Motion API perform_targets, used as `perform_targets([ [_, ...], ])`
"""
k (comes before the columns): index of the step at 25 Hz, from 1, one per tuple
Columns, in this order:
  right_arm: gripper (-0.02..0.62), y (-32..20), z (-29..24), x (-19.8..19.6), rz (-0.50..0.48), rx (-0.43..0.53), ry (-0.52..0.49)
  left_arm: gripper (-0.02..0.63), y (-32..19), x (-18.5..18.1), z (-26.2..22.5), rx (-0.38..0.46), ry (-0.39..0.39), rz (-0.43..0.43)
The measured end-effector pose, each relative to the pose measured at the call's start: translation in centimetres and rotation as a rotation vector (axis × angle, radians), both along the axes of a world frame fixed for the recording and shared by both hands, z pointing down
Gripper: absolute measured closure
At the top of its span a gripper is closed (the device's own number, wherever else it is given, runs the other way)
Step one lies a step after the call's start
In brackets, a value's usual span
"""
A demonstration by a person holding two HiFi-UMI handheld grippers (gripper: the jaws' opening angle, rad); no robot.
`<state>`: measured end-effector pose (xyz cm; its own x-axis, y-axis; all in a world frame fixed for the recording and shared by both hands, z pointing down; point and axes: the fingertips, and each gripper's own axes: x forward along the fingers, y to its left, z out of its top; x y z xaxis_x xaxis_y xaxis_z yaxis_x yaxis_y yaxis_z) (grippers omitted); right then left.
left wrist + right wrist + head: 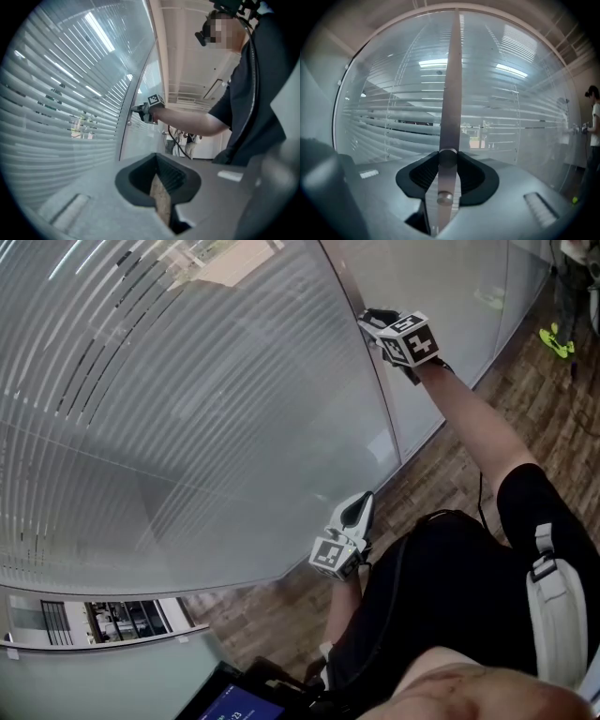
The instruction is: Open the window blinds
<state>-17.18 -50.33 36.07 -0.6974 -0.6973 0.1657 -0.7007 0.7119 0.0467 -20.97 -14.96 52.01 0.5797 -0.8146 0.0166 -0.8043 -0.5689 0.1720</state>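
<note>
Glazed wall, blinds [169,409] part-open behind glass.
Right tool [373,322] grasps frame knob [447,158]; left tool [361,507] clenched, empty. Risk: pads slip off the small knob on twisting, leaving slats half-turned.

Cool, even daylight reaches me through the blinds [141,381]. Ceiling lamps throw bright streaks of glare on the glass [433,62]. Both gripper views bulge and darken at their edges, and the near foreground looks soft.

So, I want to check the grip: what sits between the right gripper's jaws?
A round knob on the window's upright frame bar; the jaws are closed on it, as the right gripper view shows.
</note>
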Motion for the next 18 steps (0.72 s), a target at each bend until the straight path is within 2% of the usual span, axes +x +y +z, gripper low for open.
perform_targets([
  [4, 0.469, -0.2, 0.1, 0.0, -0.004, -0.045, -0.060, 0.604, 0.1, 0.2, -0.3, -0.019, -0.003, 0.005],
  [18, 0.468, -0.2, 0.1, 0.1, 0.001, -0.046, -0.080, 0.604, 0.3, -0.3, 1.1, 0.008, -0.003, -0.005],
])
